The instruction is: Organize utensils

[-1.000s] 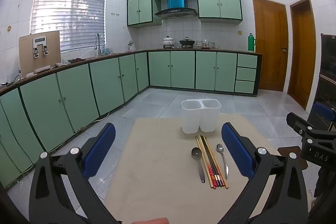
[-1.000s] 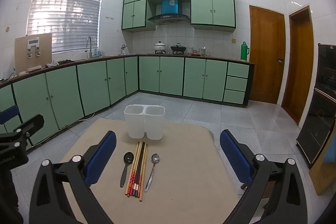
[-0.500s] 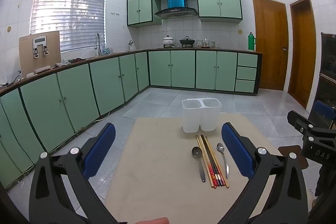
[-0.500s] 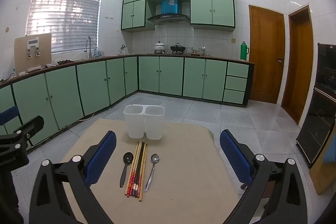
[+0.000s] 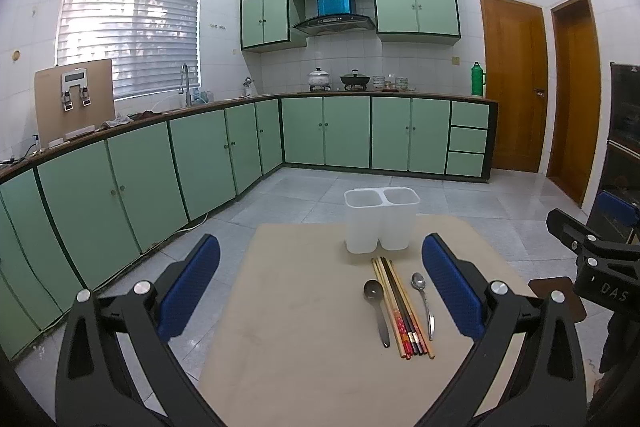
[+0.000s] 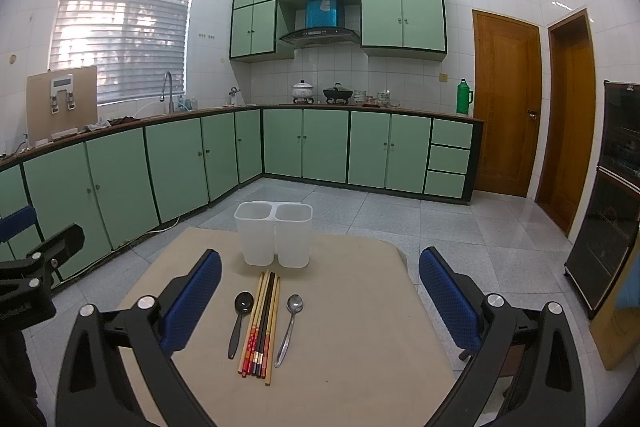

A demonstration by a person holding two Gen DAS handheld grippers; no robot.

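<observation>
Beige table (image 6: 352, 311) in a tiled kitchen lined with green cabinets (image 6: 324, 143); nothing else on the surface but the utensil set.

White two-compartment holder (image 6: 275, 233), upright near the far edge of the table, both compartments empty.

Left gripper (image 5: 320, 283), blue-padded fingers (image 5: 190, 287) spread wide, holding nothing, raised over the near left part of the table.

Right gripper (image 6: 318, 291), fingers (image 6: 448, 297) likewise spread wide and empty, raised over the near edge, utensils framed between the two pads.

Bundle of chopsticks (image 6: 262, 323), mixed wooden, black and red-patterned, lying flat and parallel just in front of the holder, tips toward the far edge, not touching the holder.

Black spoon (image 6: 240, 321), lying flat just left of the bundle, bowl toward the far edge.

Metal spoon (image 6: 290, 327), lying flat just right of the bundle, bowl toward the far edge, slightly apart from the chopsticks.
</observation>
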